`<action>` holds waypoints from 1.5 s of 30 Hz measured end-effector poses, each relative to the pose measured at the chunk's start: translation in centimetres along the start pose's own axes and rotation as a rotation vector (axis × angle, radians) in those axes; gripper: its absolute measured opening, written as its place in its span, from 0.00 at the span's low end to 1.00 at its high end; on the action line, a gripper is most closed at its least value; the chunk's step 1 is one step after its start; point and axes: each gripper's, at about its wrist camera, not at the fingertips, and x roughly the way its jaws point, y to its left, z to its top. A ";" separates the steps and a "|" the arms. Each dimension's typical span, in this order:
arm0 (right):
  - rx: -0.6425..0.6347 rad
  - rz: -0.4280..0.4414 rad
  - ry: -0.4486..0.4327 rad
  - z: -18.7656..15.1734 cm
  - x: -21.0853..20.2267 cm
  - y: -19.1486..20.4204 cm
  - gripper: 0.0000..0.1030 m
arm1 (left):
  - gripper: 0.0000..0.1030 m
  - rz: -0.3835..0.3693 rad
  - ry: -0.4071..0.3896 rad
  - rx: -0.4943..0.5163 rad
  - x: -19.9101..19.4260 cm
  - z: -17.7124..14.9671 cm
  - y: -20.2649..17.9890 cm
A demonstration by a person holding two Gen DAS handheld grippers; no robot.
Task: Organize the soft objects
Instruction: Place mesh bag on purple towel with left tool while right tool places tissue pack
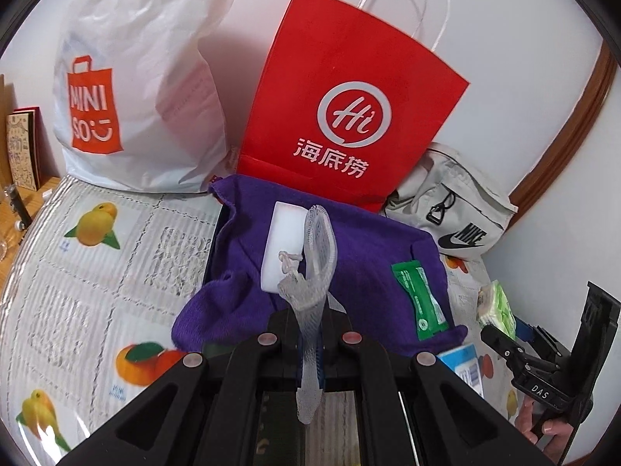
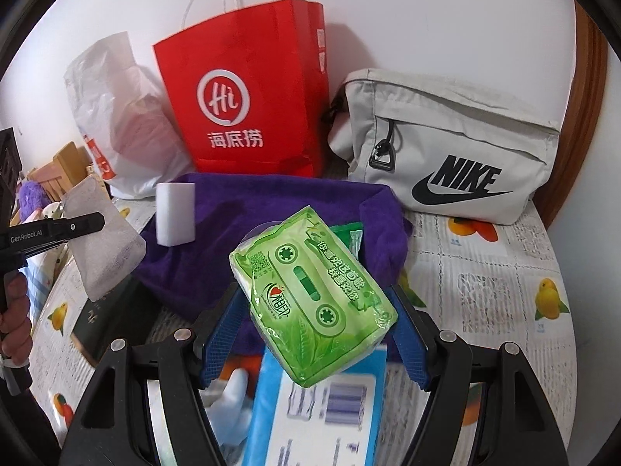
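Observation:
My left gripper [image 1: 310, 312] is shut on a white mesh pouch [image 1: 316, 256], which hangs over a purple towel [image 1: 361, 248]. On the towel lie a white sponge block [image 1: 281, 244] and a green sachet [image 1: 419, 299]. My right gripper [image 2: 314, 299] is shut on a green tissue pack [image 2: 310, 295], its blue pads [image 2: 219, 334] pressing both sides. It holds the pack above a blue packet [image 2: 310, 411] at the near edge of the purple towel [image 2: 271, 209]. The left gripper [image 2: 93, 225] with the mesh pouch [image 2: 103, 248] shows at the left of the right wrist view.
A red paper bag [image 1: 349, 116] stands against the wall behind the towel. A white plastic shopping bag [image 1: 136, 97] is to its left, a grey Nike pouch [image 1: 462, 217] to its right. A fruit-print cloth [image 1: 97, 272] covers the table. A dark box [image 2: 101, 318] lies under the towel's left edge.

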 end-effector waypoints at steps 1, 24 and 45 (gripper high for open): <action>0.001 -0.002 0.008 0.2 0.6 -0.2 0.70 | 0.05 -0.001 0.003 -0.006 0.4 0.2 0.2; -0.036 -0.014 0.123 3.5 9.3 -1.4 0.70 | 0.05 0.007 0.094 -0.036 9.3 3.0 1.0; -0.050 0.038 0.194 4.4 12.0 -1.0 0.90 | 0.41 0.032 0.173 0.032 9.9 2.9 -0.1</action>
